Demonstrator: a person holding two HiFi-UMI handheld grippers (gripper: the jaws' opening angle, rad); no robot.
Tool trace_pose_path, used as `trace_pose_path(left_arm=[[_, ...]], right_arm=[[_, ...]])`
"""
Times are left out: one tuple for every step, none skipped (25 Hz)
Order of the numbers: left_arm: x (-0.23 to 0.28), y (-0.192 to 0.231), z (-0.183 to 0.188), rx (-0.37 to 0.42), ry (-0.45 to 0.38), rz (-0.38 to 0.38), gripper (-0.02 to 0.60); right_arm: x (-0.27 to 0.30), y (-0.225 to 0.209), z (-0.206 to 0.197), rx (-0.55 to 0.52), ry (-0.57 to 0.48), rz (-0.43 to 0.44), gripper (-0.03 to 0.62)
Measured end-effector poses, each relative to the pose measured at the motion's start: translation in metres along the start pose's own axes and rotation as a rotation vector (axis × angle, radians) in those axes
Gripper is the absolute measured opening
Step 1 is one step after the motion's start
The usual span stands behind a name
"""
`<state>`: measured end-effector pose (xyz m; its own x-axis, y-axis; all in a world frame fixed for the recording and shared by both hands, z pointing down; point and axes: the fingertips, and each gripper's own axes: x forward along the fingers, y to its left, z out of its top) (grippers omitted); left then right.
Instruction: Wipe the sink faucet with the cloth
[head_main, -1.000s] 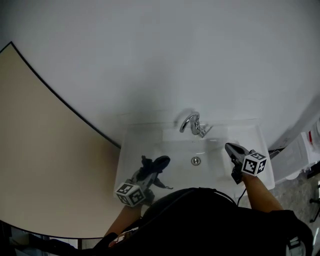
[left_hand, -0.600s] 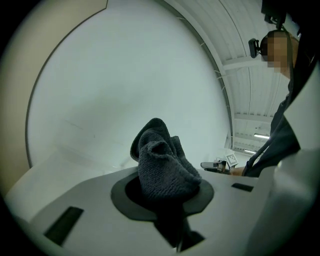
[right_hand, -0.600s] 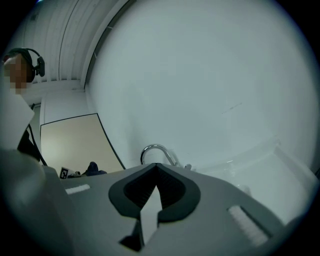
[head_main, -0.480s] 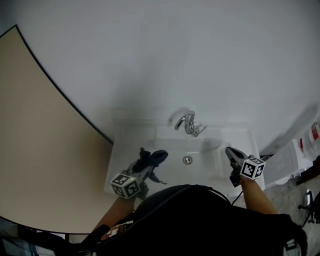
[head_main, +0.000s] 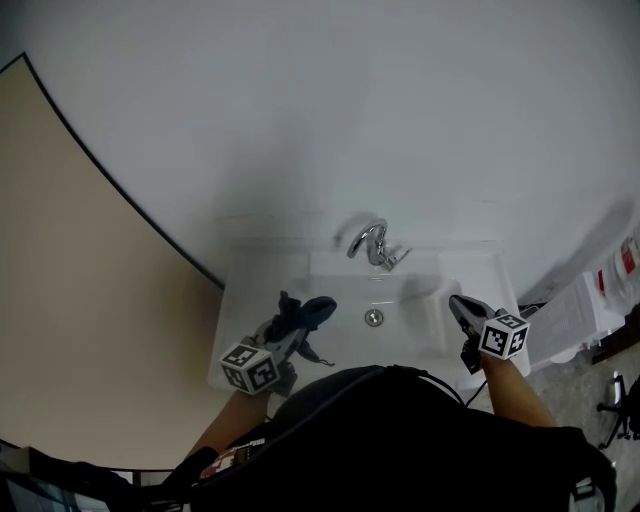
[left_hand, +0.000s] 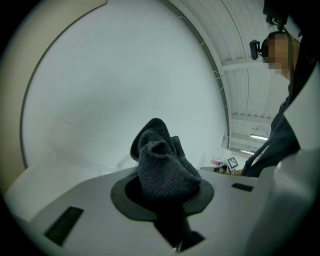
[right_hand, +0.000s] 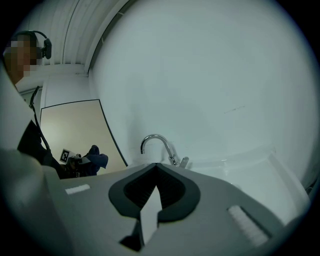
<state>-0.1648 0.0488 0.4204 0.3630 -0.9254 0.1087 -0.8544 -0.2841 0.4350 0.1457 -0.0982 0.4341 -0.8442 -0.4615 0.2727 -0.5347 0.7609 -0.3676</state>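
Fingers of left gripper (left_hand: 167, 200) are clamping a crumpled dark grey terry cloth (left_hand: 164, 165); right gripper (right_hand: 152, 197) is sitting shut, empty.
Cloth is hanging left of the curved chrome faucet (head_main: 369, 243), not touching it; wiping is awaiting a start.

One sink (head_main: 250, 300), one faucet (head_main: 370, 243), one cloth (head_main: 303, 316), two tools: left hand-held gripper (head_main: 287, 338), right hand-held gripper (head_main: 459, 304).

This looks like a plain washroom corner in an institutional building. A white sink (head_main: 476, 262) with a chrome gooseneck faucet (head_main: 372, 243) and a round drain (head_main: 373, 317) sits against a bare white wall (head_main: 350, 100). A beige panel (head_main: 80, 300) with a dark edge stands beside it. The ribbed white ceiling (left_hand: 250, 95) carries a strip light (left_hand: 258, 136).
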Motion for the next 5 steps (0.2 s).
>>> trace_pose_path(left_arm=[[0.0002,0.0003,0.0008,0.001,-0.001,0.000,0.075],[0.0002,0.0008,0.0019,0.002,-0.004,0.000,0.075],[0.0001,0.0013,0.0030,0.003,-0.007,0.001,0.075],[-0.0001,0.0017,0.0042,0.003,-0.010,0.001,0.075],[-0.0002,0.0022,0.0052,0.003,-0.012,0.002,0.075]], right_arm=[[0.0003,0.0001,0.0000,-0.004,0.002,0.001,-0.002],[0.0009,0.0001,0.0007,-0.007,0.001,0.002,-0.002],[0.0016,0.0001,0.0017,-0.010,0.000,0.003,-0.002],[0.0024,0.0000,0.0027,-0.013,-0.001,0.003,-0.002],[0.0032,0.0000,0.0036,-0.015,-0.002,0.004,-0.002]])
